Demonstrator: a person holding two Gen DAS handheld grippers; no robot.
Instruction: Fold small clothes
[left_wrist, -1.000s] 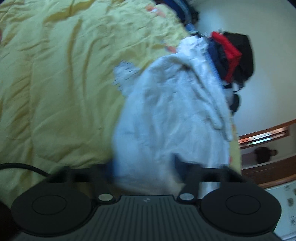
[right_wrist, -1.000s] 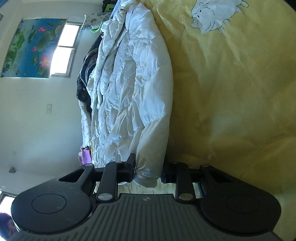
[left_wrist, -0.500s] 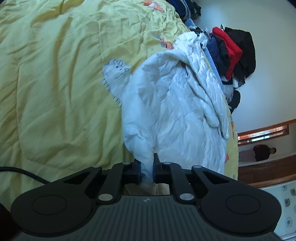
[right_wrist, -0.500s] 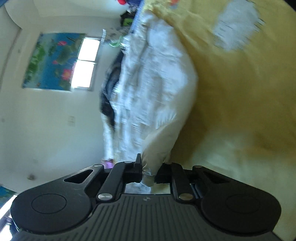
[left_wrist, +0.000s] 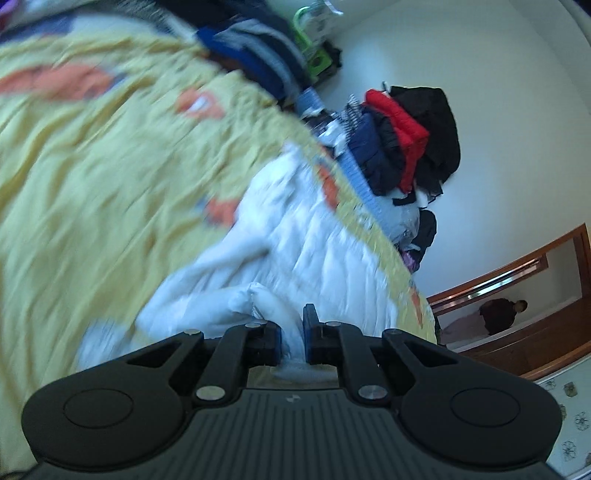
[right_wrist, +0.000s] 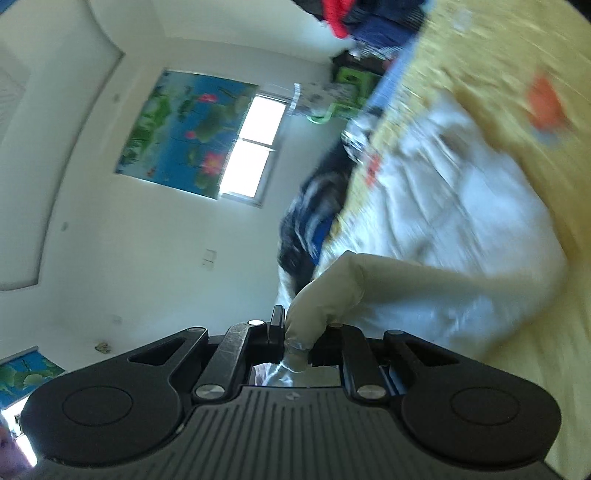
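Observation:
A white puffy quilted jacket (left_wrist: 295, 254) lies on a yellow bedspread (left_wrist: 92, 177). My left gripper (left_wrist: 290, 336) is shut on a fold of the jacket, with white fabric pinched between its blue pads. My right gripper (right_wrist: 297, 338) is shut on the cuff of a jacket sleeve (right_wrist: 388, 284), which stretches from the jaws back to the jacket body (right_wrist: 461, 206). Both views are blurred by motion.
A heap of dark, red and blue clothes (left_wrist: 402, 144) is piled at the bed's far edge by the wall. In the right wrist view a window (right_wrist: 251, 147) and a lotus picture (right_wrist: 181, 129) are on the wall, and the yellow bedspread (right_wrist: 498, 62) spreads to the right.
Both grippers closed on the jacket and have swung up and over, carrying the sleeve and fold across the jacket body. The cameras now see more of the walls.

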